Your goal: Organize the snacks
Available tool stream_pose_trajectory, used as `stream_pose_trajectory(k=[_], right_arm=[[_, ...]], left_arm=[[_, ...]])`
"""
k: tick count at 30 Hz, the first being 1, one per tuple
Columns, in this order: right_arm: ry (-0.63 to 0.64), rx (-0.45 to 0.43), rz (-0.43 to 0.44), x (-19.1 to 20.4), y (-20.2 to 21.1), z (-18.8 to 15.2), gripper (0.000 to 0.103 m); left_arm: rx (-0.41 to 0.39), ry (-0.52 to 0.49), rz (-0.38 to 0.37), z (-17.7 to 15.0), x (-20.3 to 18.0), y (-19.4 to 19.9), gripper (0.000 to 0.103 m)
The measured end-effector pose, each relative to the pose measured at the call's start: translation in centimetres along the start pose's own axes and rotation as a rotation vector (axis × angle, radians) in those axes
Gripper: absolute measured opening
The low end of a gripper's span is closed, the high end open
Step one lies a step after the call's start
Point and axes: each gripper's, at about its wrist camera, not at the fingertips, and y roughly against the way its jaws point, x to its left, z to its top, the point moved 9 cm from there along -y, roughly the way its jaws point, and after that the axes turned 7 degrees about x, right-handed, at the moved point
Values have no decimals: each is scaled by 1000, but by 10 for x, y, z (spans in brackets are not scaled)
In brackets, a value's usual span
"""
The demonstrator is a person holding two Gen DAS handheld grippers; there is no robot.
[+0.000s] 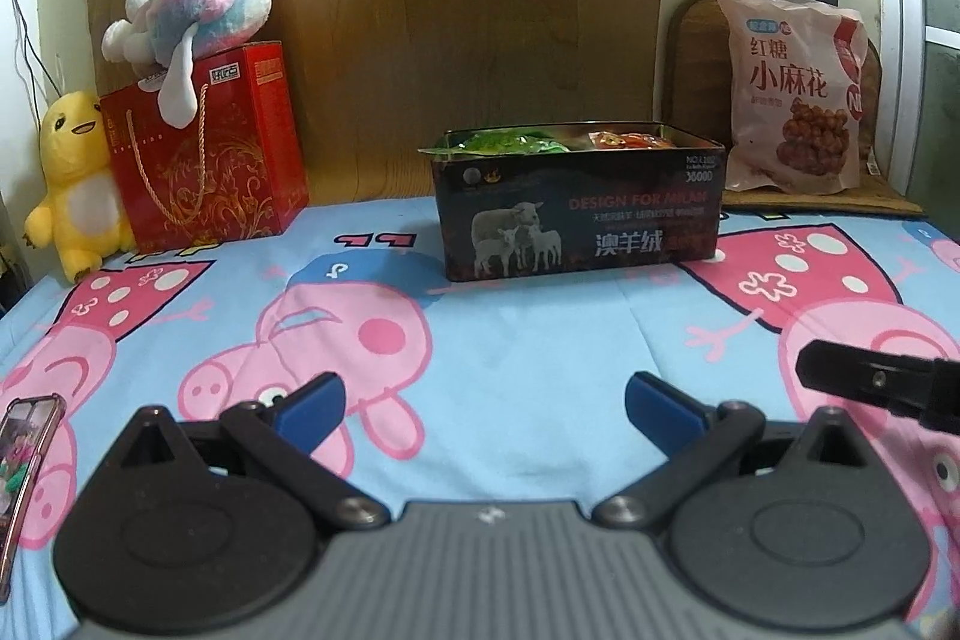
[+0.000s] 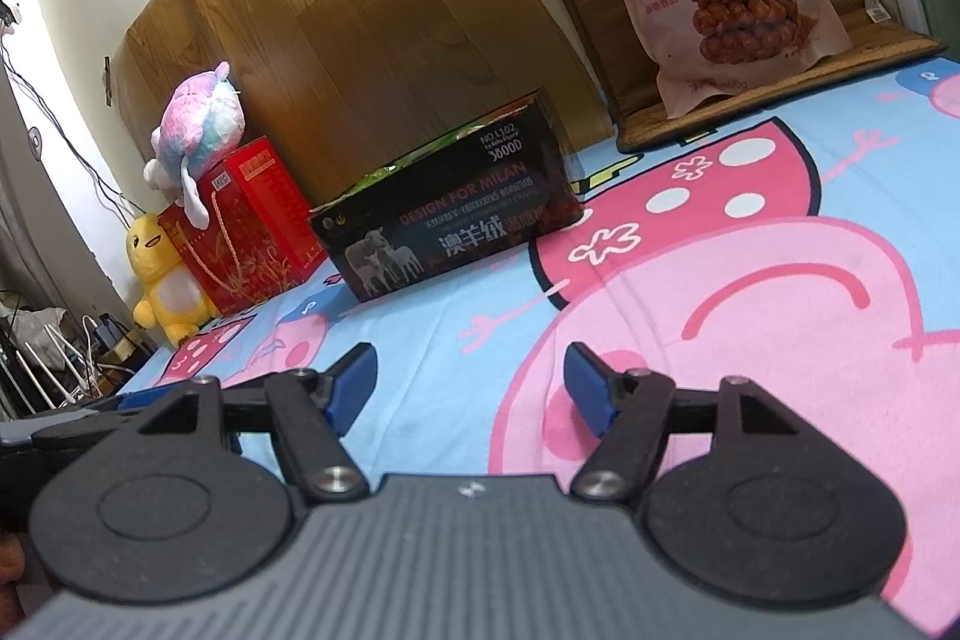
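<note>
Green, orange snacks (image 1: pixel 510 141) in tin (image 1: pixel 576 226) only left view; both fingers spread.

A pink-cased phone (image 1: pixel 27 466) is cut off at the left edge; green and orange packets (image 1: pixel 540 141) sit half-hidden inside the black sheep-printed tin (image 1: pixel 579 214).

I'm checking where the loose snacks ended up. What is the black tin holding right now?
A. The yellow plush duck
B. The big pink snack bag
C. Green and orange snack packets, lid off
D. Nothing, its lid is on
C: the tin stands open on the sheet, with green packets and orange packets showing above its rim.
</note>
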Motion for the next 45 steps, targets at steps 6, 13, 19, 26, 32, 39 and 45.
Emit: stream_pose_trajectory(k=[6, 13, 19, 26, 32, 39, 45], right_arm=[[-4, -3, 5, 0, 1, 0, 71], [-4, -3, 5, 0, 1, 0, 71], [-5, -4, 5, 0, 1, 0, 72], [-5, -4, 5, 0, 1, 0, 72], [-7, -4, 7, 0, 1, 0, 72], [-11, -6, 7, 0, 1, -1, 72], [-18, -6, 14, 1, 1, -1, 72]], left_arm=[[19, -11, 18, -4, 1, -4, 103], [0, -62, 103, -3, 5, -5, 103], [12, -64, 99, -4, 6, -8, 103], [18, -74, 110, -4, 7, -10, 103], [37, -75, 110, -5, 8, -12, 103], [74, -71, 97, -7, 7, -15, 103], [87, -77, 98, -8, 5, -17, 103]])
